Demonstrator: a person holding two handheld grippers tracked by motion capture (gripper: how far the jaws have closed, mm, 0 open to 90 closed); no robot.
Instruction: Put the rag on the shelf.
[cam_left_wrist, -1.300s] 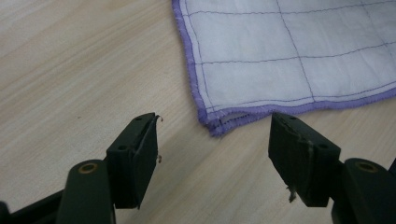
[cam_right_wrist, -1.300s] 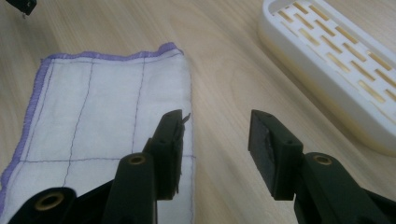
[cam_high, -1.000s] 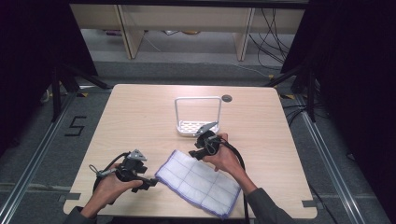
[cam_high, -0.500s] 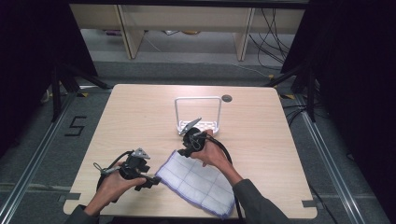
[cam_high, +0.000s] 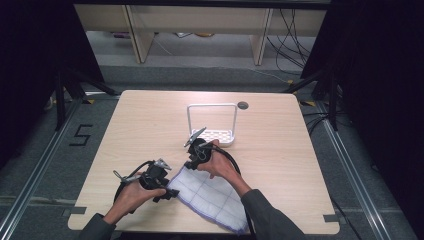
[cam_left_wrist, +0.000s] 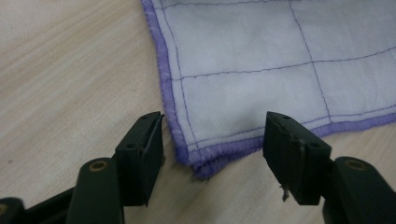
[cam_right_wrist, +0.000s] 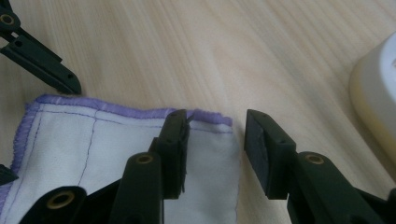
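High view: your left gripper (cam_high: 167, 192) and right gripper (cam_high: 192, 162) bracket the cloth's (cam_high: 212, 197) near-left and far corners, jaws just narrowing, nothing gripped; folding remains.

the right gripper (cam_high: 192, 161) has slid left to the cloth's (cam_high: 212, 196) far corner, fingers closing.
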